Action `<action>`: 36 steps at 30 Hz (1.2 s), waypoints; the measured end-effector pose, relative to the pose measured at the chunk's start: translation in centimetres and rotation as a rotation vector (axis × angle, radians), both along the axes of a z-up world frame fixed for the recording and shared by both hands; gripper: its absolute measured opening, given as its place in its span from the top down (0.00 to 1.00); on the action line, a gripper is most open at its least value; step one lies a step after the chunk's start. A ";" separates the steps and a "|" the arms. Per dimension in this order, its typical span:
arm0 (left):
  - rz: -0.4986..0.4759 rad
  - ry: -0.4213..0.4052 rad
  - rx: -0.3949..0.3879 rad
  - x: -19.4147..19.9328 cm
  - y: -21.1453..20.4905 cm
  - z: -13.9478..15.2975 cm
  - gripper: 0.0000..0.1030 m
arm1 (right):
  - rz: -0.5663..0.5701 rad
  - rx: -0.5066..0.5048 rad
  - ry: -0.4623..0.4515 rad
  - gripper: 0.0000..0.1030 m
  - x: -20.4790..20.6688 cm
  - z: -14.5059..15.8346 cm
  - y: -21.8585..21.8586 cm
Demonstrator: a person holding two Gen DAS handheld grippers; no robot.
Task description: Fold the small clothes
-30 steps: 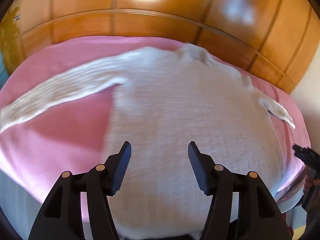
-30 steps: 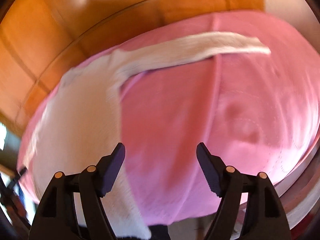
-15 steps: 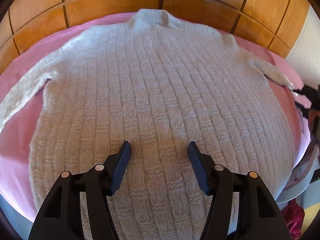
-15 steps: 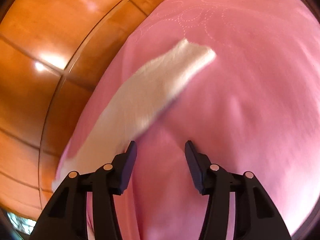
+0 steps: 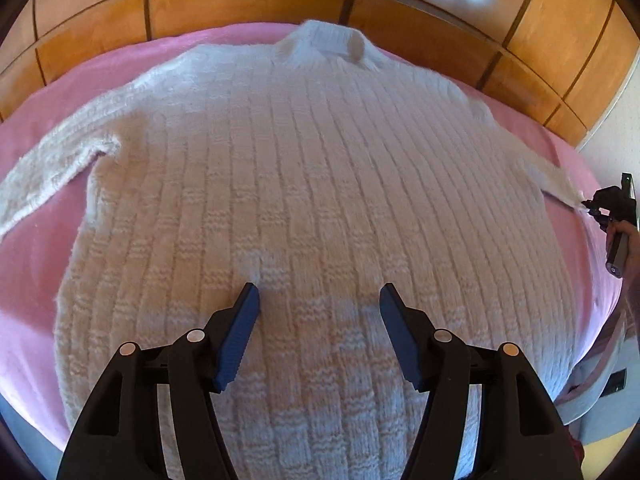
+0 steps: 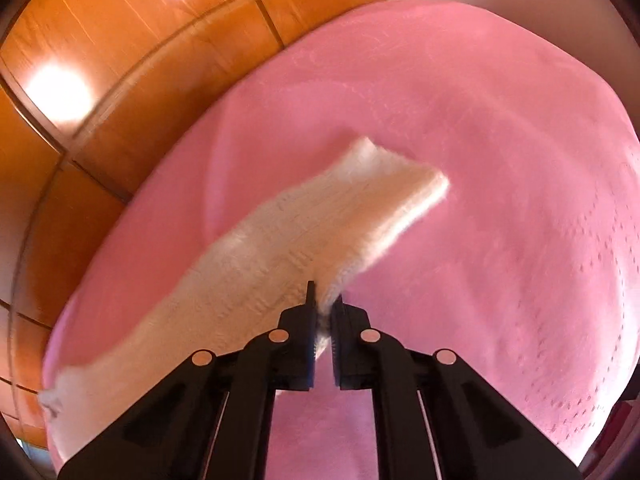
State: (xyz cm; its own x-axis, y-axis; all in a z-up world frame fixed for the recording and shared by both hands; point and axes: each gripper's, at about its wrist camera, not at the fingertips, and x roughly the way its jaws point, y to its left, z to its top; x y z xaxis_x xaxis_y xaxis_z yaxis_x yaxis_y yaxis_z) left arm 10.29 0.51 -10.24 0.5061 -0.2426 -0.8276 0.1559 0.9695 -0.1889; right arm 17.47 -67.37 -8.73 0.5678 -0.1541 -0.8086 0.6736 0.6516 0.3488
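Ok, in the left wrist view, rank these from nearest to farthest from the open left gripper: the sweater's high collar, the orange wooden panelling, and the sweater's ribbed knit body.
1. Ribbed knit body of the white sweater, directly under the left gripper.
2. High collar, straight ahead at the sweater's far end.
3. Orange wooden panelling, behind the collar, beyond the pink bedspread.

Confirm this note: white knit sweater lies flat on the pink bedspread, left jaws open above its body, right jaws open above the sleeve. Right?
Not quite. In the right wrist view the right gripper is shut on the sleeve, pinching its edge. The rest holds: the sweater lies on the pink bedspread, left gripper open above it.
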 end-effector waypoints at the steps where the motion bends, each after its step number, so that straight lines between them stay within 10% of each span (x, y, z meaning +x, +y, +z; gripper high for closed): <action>1: 0.002 -0.008 -0.005 0.0 0.2 0.2 0.40 | 0.036 -0.016 -0.021 0.95 0.2 1.0 1.1; 10: 0.036 -0.025 -0.121 0.8 3.2 1.6 0.40 | 0.465 -0.069 -0.197 0.95 4.3 8.2 18.0; 20: 0.086 -0.058 -0.226 1.8 6.9 3.3 0.40 | 0.933 -0.035 -0.217 0.95 9.2 7.8 41.8; 22: 0.093 -0.059 -0.242 2.2 7.3 3.3 0.40 | 0.999 -0.028 -0.203 0.83 9.3 7.2 44.8; 23: 0.096 -0.057 -0.251 2.4 7.6 3.3 0.40 | 1.021 -0.016 -0.205 0.55 9.2 7.0 46.0; 24: 0.100 -0.054 -0.256 2.6 7.7 3.2 0.40 | 1.024 -0.015 -0.215 0.42 8.5 7.1 46.6; 36: 0.098 -0.006 -0.330 6.7 6.8 2.2 0.40 | 0.856 -0.008 -0.183 0.32 1.0 5.2 38.2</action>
